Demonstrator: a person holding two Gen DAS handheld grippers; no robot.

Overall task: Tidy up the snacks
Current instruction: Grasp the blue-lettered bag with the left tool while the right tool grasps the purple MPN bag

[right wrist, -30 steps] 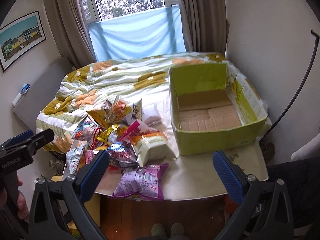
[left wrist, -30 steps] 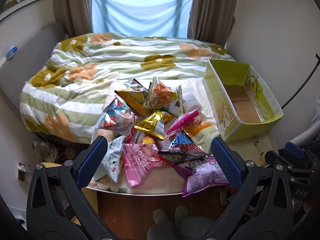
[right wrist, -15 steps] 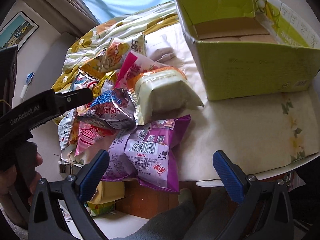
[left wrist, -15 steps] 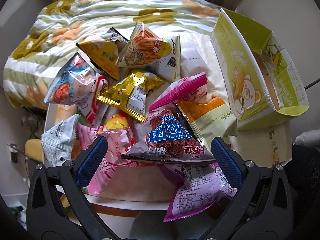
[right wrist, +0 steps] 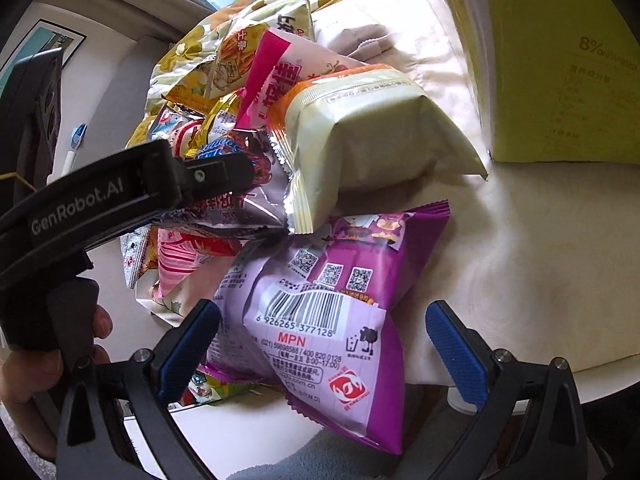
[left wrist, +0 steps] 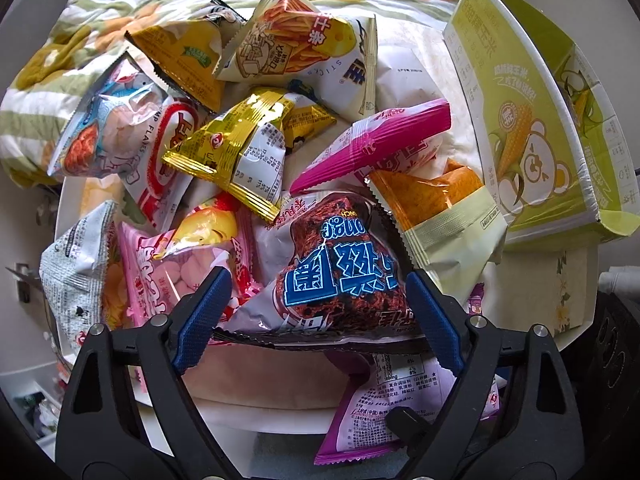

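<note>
Now left claw point(left wrist: 312, 304) wide around the brown chocolate snack bag point(left wrist: 340, 276), right claw point(right wrist: 324, 344) wide around the purple snack bag point(right wrist: 336, 312), both on the table point(right wrist: 520, 248).

Your left claw point(left wrist: 312, 304) is straddling the brown-and-silver chocolate snack bag point(left wrist: 340, 276), which is lying on the heaped packets at the round white desk's point(left wrist: 532, 312) near edge. The open green cardboard box point(left wrist: 532, 132) is sitting right; the floral bed quilt point(left wrist: 80, 32) is lying behind.
</note>
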